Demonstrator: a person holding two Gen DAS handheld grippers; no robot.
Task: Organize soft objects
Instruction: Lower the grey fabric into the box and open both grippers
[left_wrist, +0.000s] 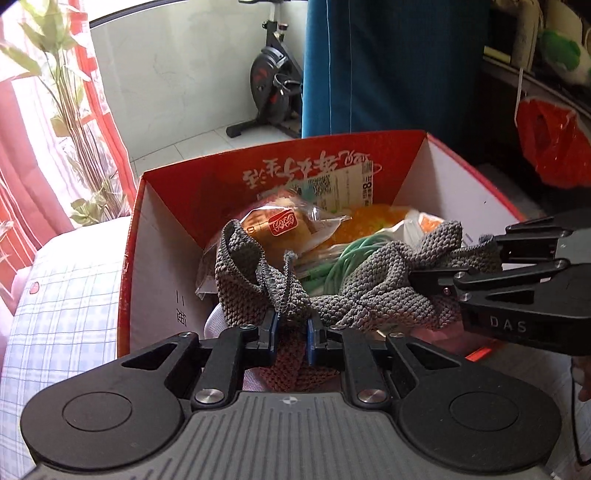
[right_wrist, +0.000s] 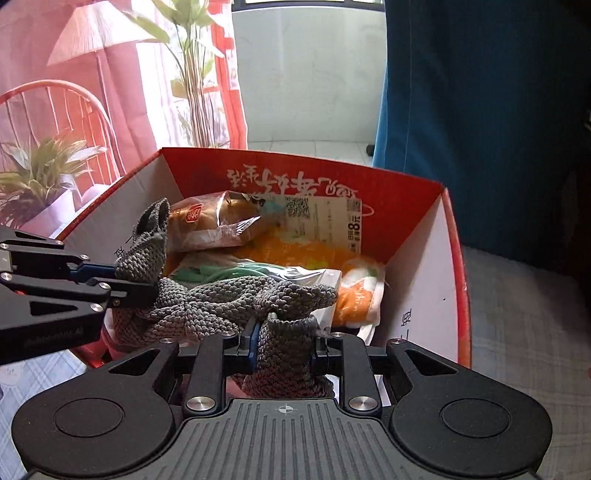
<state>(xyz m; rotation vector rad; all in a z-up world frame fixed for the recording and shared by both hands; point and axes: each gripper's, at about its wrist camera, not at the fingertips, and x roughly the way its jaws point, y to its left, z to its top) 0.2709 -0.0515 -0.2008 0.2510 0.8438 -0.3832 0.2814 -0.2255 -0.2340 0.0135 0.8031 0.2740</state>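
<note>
a grey knitted fabric piece (left_wrist: 369, 295) was stretched between two hand-held grippers, hanging just above the open top of a red cardboard box with white inner walls (left_wrist: 162, 266). the left gripper (left_wrist: 291, 332) had its two blue-padded fingers closed on one bunched end of the knit, which ran from between them forward and off to its right. the right gripper (left_wrist: 428, 275) came in from that right side, its black fingers pinched on the far end of the same fabric. from the right wrist camera, the right gripper (right_wrist: 284, 341) was likewise clamped on a thick fold of the grey knit (right_wrist: 229, 299), and the left gripper (right_wrist: 122, 282) reached in from its left, gripping the other end. a loose flap of the knit stood up ahead of the left gripper, near the box's left wall.

inside the box, just beyond and below the fabric, lay a bread roll in clear plastic wrap with a red seal label (left_wrist: 284, 229), a coil of pale green cord (left_wrist: 340, 258) and an orange and white soft item (right_wrist: 358, 291). a paper label with a qr code (right_wrist: 317, 214) was stuck on the red far wall
</note>
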